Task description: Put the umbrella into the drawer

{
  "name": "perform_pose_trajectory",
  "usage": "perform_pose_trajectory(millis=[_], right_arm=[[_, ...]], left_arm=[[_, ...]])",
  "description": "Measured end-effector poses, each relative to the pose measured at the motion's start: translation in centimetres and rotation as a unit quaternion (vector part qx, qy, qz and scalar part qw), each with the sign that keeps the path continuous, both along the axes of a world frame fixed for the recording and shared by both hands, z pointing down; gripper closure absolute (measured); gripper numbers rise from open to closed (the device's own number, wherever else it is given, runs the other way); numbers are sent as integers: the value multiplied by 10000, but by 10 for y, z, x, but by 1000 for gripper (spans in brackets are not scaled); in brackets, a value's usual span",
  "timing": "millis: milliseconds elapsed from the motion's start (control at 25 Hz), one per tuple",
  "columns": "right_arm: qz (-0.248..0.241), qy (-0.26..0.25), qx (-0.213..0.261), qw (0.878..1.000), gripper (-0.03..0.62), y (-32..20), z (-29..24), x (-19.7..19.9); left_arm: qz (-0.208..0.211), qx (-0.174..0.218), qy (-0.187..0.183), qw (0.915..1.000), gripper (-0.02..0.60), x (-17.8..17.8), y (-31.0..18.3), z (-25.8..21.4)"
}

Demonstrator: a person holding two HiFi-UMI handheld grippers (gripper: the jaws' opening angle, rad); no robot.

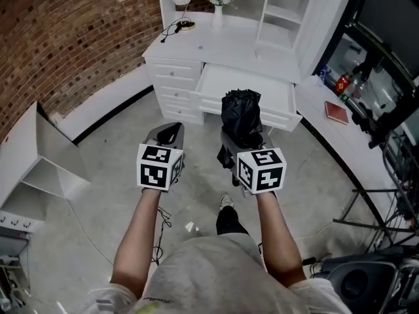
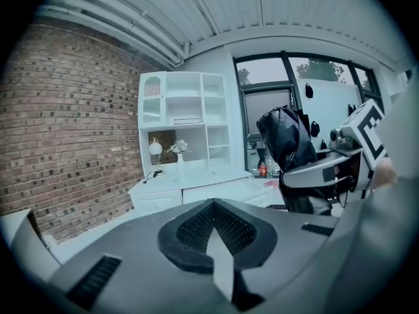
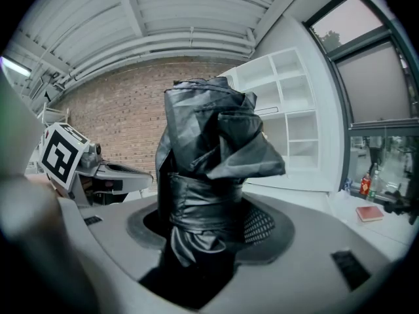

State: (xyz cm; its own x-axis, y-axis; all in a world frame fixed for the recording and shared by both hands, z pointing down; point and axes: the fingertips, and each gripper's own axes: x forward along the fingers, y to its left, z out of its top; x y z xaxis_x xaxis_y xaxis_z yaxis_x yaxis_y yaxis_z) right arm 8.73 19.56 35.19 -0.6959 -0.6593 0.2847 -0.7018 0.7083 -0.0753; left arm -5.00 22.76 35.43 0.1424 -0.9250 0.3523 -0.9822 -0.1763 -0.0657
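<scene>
The right hand-held gripper (image 1: 243, 144) is pinching the folded black umbrella (image 1: 241, 112) upright at frame centre, just short of the open drawer (image 1: 249, 87) of the white desk (image 1: 229, 41), so carrying it over the drawer's front edge and releasing are remaining. The left hand-held gripper (image 1: 169, 135) is hanging pressed together, empty, over open floor

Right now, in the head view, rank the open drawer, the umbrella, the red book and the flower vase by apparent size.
1. open drawer
2. umbrella, held nearer the camera, so inflated
3. red book and flower vase: look alike, unranked
</scene>
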Motion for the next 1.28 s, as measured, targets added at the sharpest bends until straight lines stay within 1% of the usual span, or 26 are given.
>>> perform_pose_trajectory(millis=[480,640,840,1080,1280], right_arm=[[147,-26,-98,9998,338,-105,2,24],[199,-27,-117,9997,338,-138,8,32],[200,-22,-157,9997,338,-181,6,48],[197,-46,-135,9997,338,-220,20,55],[168,-59,-258,9995,338,-255,15,67]], left_arm=[[162,-129,-40,9998,584,22,-112,3],[184,-178,-60,9997,584,28,-145,8],[183,-204,-71,9996,584,43,-189,5],[210,-176,-104,9996,584,51,-228,18],[201,-307,-146,9992,584,64,-264,12]])
